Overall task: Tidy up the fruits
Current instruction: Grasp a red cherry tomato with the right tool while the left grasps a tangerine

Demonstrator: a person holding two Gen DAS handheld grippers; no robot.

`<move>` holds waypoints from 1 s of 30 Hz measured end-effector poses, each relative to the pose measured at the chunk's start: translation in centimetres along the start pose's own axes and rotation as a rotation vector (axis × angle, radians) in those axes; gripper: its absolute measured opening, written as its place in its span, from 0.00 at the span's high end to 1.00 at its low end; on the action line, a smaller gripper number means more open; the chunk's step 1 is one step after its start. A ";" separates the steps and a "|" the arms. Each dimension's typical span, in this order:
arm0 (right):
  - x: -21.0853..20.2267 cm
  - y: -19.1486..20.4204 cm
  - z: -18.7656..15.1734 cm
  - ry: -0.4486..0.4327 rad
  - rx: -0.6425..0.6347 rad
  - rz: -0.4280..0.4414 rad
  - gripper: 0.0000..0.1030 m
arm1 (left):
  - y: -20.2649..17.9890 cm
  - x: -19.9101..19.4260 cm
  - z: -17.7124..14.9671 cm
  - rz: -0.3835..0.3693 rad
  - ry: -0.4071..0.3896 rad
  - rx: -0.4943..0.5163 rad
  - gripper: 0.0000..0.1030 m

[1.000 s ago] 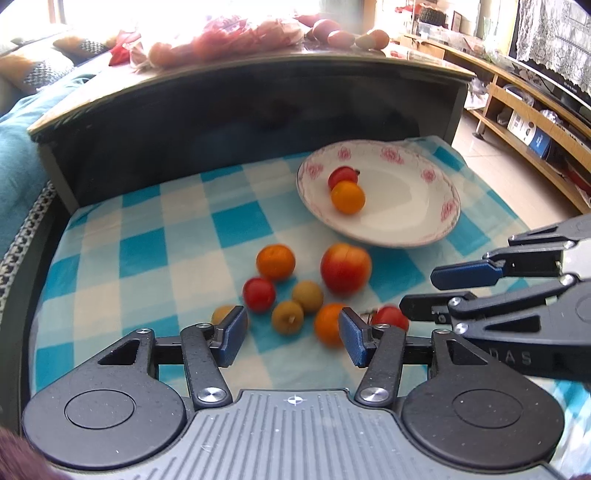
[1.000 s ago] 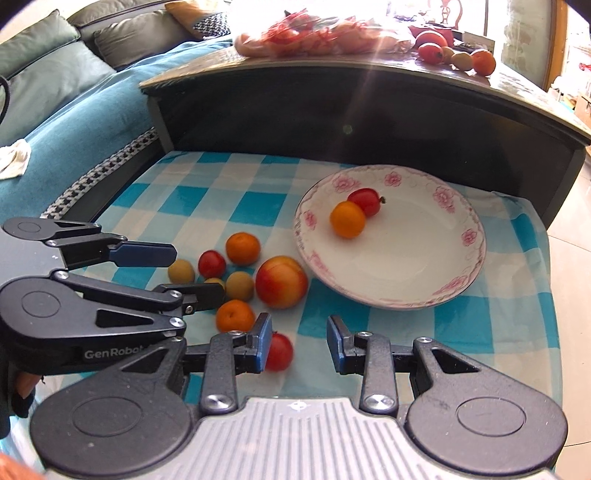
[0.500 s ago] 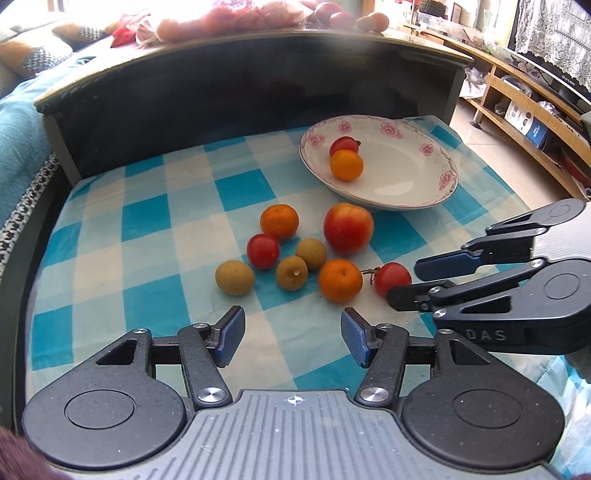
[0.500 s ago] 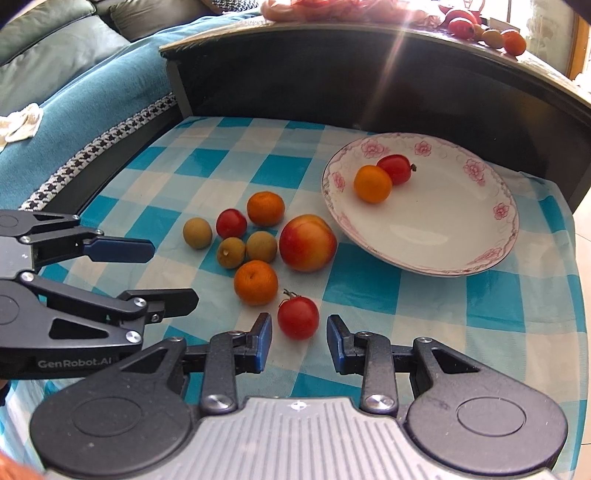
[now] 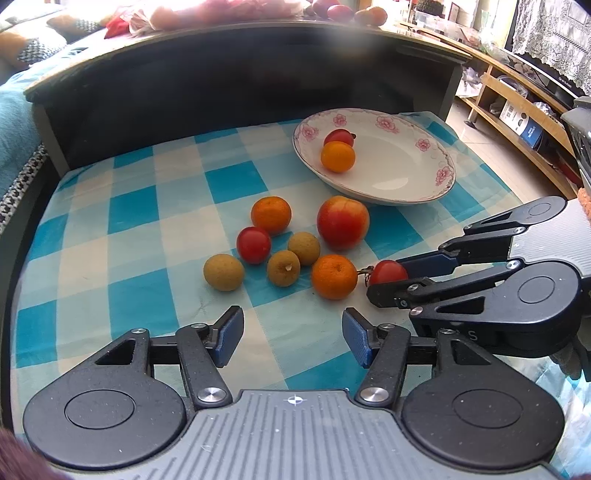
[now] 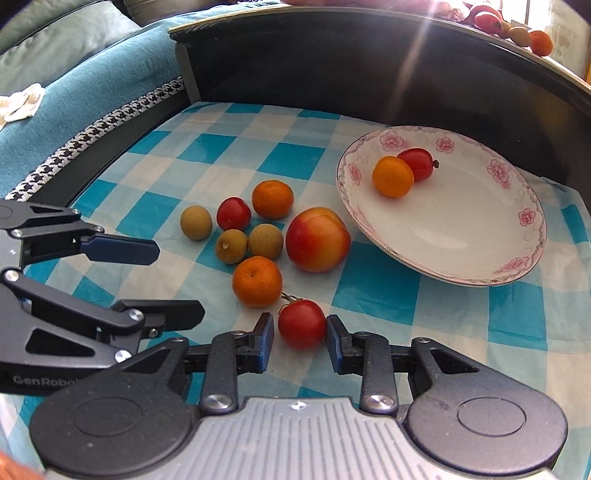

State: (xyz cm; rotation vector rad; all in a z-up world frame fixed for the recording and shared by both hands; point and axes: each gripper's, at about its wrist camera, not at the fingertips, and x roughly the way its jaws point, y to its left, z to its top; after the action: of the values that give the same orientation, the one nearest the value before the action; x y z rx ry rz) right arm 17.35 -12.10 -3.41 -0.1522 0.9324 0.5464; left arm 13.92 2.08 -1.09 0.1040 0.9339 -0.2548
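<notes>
A white flowered plate [image 5: 402, 192] [image 6: 480, 266] holds one orange [image 5: 337, 157] and one red tomato [image 5: 338, 136]. Loose fruit lies on the blue checked cloth [image 5: 147, 206]: a red-yellow apple [image 5: 342, 221] [image 6: 317, 239], two oranges, a red tomato [image 5: 253, 244] and three brown longans. My right gripper [image 6: 300, 338] [image 5: 391, 281] is open, its jaws on either side of a stemmed red tomato [image 6: 302, 323] [image 5: 388, 271] on the cloth. My left gripper [image 5: 292, 332] [image 6: 177, 282] is open and empty, just in front of the fruit cluster.
A dark curved shelf wall [image 5: 221, 81] rises behind the cloth, with more fruit on its top [image 6: 517, 33]. A blue-covered sofa [image 6: 74, 92] lies to the left. Wooden shelves [image 5: 517, 110] stand to the right.
Both grippers have drawn back and lifted from the fruit. My right gripper has swung so that the stemmed tomato now sits between its open jaws.
</notes>
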 end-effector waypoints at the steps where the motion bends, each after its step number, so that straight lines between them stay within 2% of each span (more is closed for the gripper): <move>1: 0.0 0.0 0.0 0.001 0.001 0.000 0.70 | 0.0 0.0 0.0 -0.004 0.001 -0.007 0.35; 5: -0.1 0.1 0.1 0.010 -0.001 -0.007 0.70 | 0.0 0.3 0.3 -0.036 0.001 -0.030 0.35; 11: -0.9 -0.7 -0.1 0.018 0.027 -0.031 0.71 | -1.4 1.1 0.5 -0.066 0.005 -0.004 0.39; 18: -2.1 -2.2 -0.8 0.018 0.074 -0.051 0.71 | -2.6 2.9 1.2 -0.072 0.005 0.011 0.42; 25: -2.6 -3.8 -1.4 0.026 0.115 -0.060 0.71 | -3.0 4.3 1.8 -0.058 -0.003 -0.014 0.45; 30: -2.4 -4.0 -1.5 0.036 0.121 -0.063 0.71 | -3.0 4.1 1.7 -0.031 -0.010 0.003 0.59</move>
State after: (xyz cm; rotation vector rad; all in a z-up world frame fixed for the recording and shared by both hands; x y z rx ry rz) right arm 17.22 -16.99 -2.80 -0.0824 0.9902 0.4290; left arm 16.79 -1.88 -3.37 0.0913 0.9253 -0.2853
